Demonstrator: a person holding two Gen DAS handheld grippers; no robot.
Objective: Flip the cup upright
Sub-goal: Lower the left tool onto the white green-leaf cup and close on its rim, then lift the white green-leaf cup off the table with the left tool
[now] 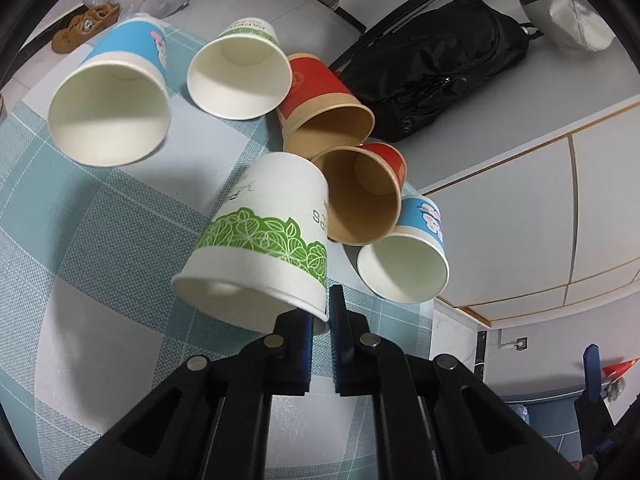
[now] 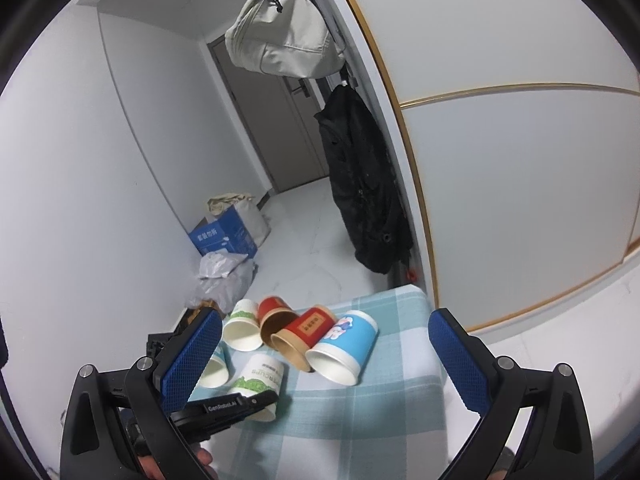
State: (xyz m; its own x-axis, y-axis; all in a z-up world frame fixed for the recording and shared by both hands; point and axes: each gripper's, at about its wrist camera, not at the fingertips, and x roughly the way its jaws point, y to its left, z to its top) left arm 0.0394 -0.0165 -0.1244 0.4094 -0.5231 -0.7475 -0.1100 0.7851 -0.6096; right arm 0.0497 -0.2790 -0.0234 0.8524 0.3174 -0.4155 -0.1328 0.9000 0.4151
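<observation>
We see a white cup (image 1: 264, 236) with a green leaf band, red-and-brown cups (image 1: 320, 100), blue cups (image 1: 116, 92), on a teal-and-white checked cloth (image 1: 100, 240).

A checked tablecloth (image 1: 92, 240) in pale blue and white covers the supporting surface, probably a small table, filling the lower left of the left wrist view. Lying on it, a blue paper cup (image 1: 110, 98) sits at upper left, a green-printed white cup (image 1: 240, 74) beside it, two red cups with brown insides (image 1: 326, 106) (image 1: 362, 192) at centre, and another blue cup (image 1: 404, 262) at centre right near the cloth's edge.
</observation>
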